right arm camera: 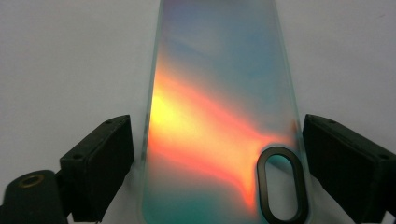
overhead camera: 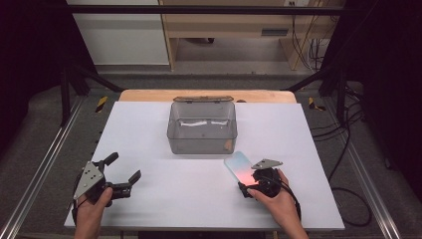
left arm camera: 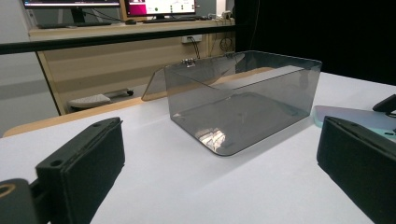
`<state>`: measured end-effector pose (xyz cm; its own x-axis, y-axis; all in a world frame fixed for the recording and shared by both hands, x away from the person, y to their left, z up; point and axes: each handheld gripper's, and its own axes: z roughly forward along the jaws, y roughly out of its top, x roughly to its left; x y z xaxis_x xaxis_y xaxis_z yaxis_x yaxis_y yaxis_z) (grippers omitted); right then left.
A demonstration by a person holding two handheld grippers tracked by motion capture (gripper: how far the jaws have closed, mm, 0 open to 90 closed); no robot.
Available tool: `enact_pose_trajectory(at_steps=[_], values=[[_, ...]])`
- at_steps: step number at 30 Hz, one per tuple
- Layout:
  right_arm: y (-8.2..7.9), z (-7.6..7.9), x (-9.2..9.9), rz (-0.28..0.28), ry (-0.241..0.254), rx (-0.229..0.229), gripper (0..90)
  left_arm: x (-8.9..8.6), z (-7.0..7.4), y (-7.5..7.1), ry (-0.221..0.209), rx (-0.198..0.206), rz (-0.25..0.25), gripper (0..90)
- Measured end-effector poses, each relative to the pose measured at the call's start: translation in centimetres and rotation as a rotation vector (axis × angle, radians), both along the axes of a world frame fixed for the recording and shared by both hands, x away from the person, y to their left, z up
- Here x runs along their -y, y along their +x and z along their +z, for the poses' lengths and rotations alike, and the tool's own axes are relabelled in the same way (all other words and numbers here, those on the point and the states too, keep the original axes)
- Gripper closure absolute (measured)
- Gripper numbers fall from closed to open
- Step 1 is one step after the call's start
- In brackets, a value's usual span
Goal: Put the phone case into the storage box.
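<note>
A phone case (overhead camera: pixel 238 164) with an orange-to-teal sheen lies flat on the white table (overhead camera: pixel 164 144), right of centre. My right gripper (overhead camera: pixel 251 180) sits at its near end. In the right gripper view the case (right arm camera: pixel 219 107) lies between the two black jaws of that gripper (right arm camera: pixel 217 163). The right pad stands at the case's edge and a thin gap shows at the left pad. My left gripper (overhead camera: pixel 124 167) rests at the front left, jaws wide open with nothing between them (left arm camera: pixel 222 177). It faces a smoky clear plastic box (left arm camera: pixel 243 102), with the case (left arm camera: pixel 345 116) beyond it on the right.
The open box (overhead camera: pixel 201 127) stands at the table's middle back, its lid (overhead camera: pixel 203 99) folded behind it. A wooden desk (overhead camera: pixel 234 22) and cables are beyond the table. Metal rails (overhead camera: pixel 45 164) run along both sides.
</note>
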<state>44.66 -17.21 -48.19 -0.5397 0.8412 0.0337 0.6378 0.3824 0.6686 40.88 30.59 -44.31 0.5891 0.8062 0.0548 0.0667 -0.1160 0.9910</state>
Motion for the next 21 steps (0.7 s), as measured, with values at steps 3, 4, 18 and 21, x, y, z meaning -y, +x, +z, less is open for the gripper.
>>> enact_pose_trajectory(at_steps=[3, 4, 18, 21], values=[[0.00, 0.01, 0.17, -0.004, -0.014, 0.013, 16.1, 0.03, 0.00, 0.00, 0.000, 0.000, 0.000, 1.2], [0.01, 0.02, 0.20, -0.004, -0.011, 0.012, 16.2, 0.05, 0.00, 0.00, 0.000, -0.001, -0.001, 1.2], [0.01, 0.09, 0.04, -0.005, -0.029, 0.005, 17.4, 0.44, 0.03, -0.10, 0.010, 0.000, -0.010, 1.2], [0.16, 0.25, 0.10, -0.010, -0.017, -0.010, 17.7, 0.66, 0.06, -0.19, 0.013, -0.003, -0.012, 1.3]])
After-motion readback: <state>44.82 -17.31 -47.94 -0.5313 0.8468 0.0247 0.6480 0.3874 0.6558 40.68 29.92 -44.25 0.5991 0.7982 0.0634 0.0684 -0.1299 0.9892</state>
